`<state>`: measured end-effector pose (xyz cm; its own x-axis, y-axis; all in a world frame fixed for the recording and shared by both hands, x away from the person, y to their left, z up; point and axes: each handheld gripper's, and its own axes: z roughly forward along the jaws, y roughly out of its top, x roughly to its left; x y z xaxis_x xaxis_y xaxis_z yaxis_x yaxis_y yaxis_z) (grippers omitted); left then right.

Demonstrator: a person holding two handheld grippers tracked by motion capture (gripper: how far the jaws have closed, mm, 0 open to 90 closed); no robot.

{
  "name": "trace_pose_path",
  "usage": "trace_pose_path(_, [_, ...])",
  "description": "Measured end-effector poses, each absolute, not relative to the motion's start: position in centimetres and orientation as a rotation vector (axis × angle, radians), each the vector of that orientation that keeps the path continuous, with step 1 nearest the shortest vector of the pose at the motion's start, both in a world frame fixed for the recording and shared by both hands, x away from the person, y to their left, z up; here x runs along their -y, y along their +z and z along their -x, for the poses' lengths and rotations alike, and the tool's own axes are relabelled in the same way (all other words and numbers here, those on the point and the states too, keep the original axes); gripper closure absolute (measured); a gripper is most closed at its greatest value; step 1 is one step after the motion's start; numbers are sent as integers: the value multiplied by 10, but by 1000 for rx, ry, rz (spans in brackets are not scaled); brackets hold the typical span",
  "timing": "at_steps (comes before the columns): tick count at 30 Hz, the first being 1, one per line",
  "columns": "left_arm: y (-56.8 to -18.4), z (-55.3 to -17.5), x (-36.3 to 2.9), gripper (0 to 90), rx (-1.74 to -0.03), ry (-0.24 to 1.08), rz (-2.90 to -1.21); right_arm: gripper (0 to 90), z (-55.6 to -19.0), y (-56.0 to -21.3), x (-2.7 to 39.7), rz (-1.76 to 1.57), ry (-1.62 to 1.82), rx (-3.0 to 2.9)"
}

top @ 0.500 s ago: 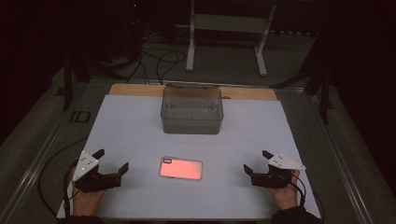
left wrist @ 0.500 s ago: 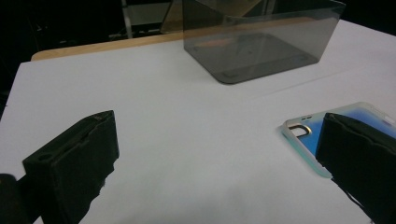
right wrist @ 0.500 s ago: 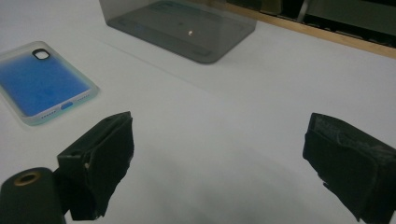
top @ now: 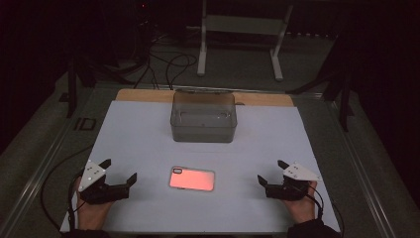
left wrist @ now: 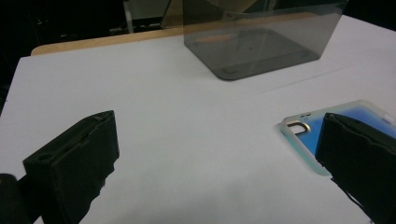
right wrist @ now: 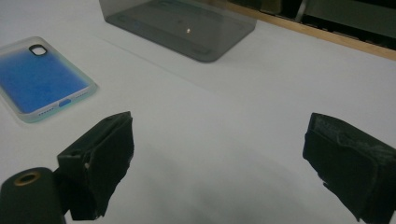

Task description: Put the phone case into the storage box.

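Note:
A phone case (top: 192,178) with a clear rim lies flat near the front middle of the white table top (top: 148,134). It looks pink-red in the high view and blue in the gripper views (left wrist: 357,113) (right wrist: 39,77). My left gripper (top: 119,170) rests on the table to the case's left, open, with nothing between its jaws (left wrist: 217,126). To the right of the case sits my right gripper (top: 271,171), also open and empty (right wrist: 217,123). Each is held by a hand at the table's near edge, and both stand apart from the case.
A clear grey plastic box (top: 203,119) stands open-topped at the back middle of the table, also in the left gripper view (left wrist: 257,46) and the right gripper view (right wrist: 182,23). A wooden strip (top: 262,99) runs along the far edge. Cables and a metal stand lie beyond.

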<state>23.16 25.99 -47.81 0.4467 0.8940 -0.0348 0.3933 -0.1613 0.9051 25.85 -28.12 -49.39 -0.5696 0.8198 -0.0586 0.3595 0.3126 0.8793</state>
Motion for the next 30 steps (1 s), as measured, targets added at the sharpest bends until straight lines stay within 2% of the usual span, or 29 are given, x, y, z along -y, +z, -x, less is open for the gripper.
trace_pose_path(30, [-472, -244, -224, 26, -1101, 594, -1837, 90, -257, -495, 281, -1039, 1204, -2073])
